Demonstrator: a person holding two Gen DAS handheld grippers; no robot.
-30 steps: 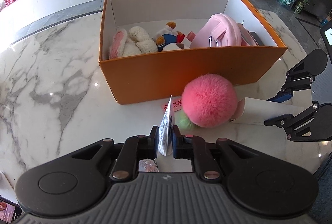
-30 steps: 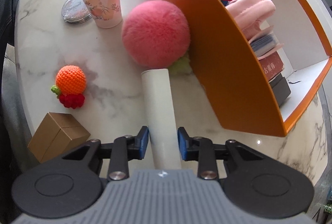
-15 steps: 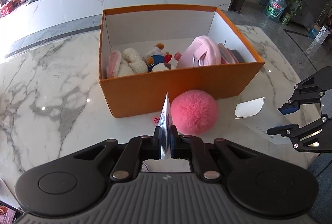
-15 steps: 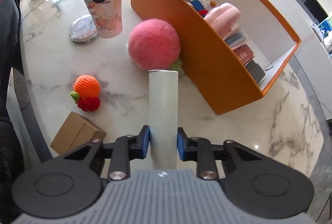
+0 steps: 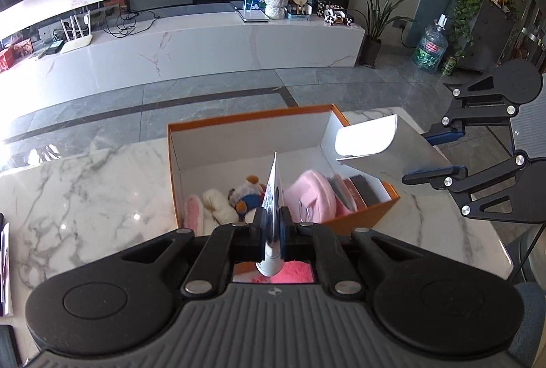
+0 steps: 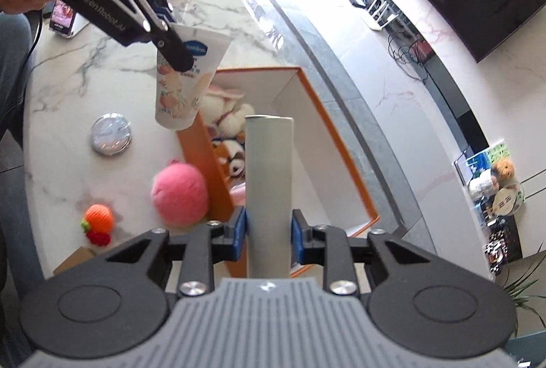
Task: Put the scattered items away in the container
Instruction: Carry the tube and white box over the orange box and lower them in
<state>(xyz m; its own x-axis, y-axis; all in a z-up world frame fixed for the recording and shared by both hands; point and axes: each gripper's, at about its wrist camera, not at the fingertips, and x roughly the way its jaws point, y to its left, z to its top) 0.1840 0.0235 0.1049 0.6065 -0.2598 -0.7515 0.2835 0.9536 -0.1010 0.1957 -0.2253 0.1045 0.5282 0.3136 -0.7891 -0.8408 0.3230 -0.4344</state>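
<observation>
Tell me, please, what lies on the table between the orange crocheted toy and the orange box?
The fluffy pink ball lies between the crocheted toy and the orange box, resting against the box's wall; the right wrist view shows it.

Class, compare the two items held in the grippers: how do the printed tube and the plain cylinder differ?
The printed tube is flattened with peach artwork and a blue logo; the plain cylinder is round and unmarked grey-white. The left gripper pinches the tube nearly shut; the right gripper spreads wider around the cylinder. Both are lifted over the orange box.

Orange box (image 5: 361, 214) (white inside), pink pompom (image 6: 180, 194), grey-veined white marble table (image 5: 85, 190).
</observation>
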